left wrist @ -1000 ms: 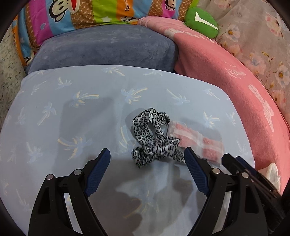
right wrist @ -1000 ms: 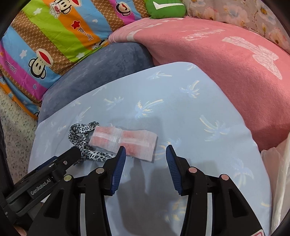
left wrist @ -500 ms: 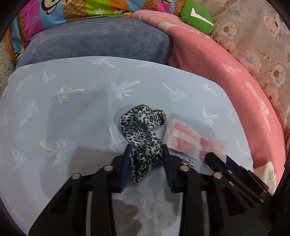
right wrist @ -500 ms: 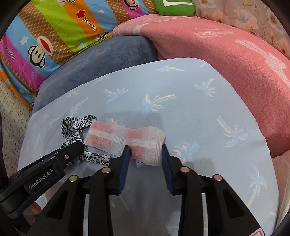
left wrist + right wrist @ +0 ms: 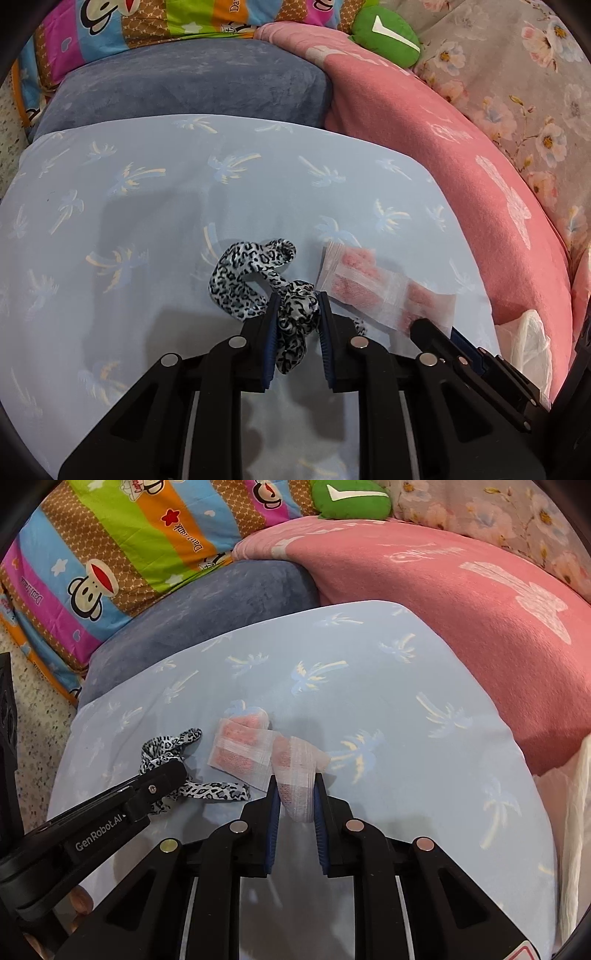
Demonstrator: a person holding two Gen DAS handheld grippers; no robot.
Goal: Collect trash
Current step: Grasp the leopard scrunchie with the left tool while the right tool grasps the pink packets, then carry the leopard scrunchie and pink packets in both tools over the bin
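A leopard-print fabric band (image 5: 251, 273) lies on the light blue palm-print pillow (image 5: 147, 206). My left gripper (image 5: 297, 306) is shut on its near end. Beside it to the right lies a pink and white plastic packet (image 5: 369, 284). In the right wrist view my right gripper (image 5: 295, 786) is shut on the near end of that packet (image 5: 243, 753), which bends up between the pads. The band (image 5: 173, 746) and the left gripper's finger (image 5: 159, 779) show at the left there.
A grey-blue cushion (image 5: 184, 81) lies behind the pillow, a pink blanket (image 5: 461, 166) to the right, a striped cartoon quilt (image 5: 110, 554) at the back left. A green plush (image 5: 384, 33) sits at the back. A white bag (image 5: 528, 343) shows at the right edge.
Both grippers moved forward and closed: the left on the leopard band, the right on the packet. The packet's near end is now lifted and bent.
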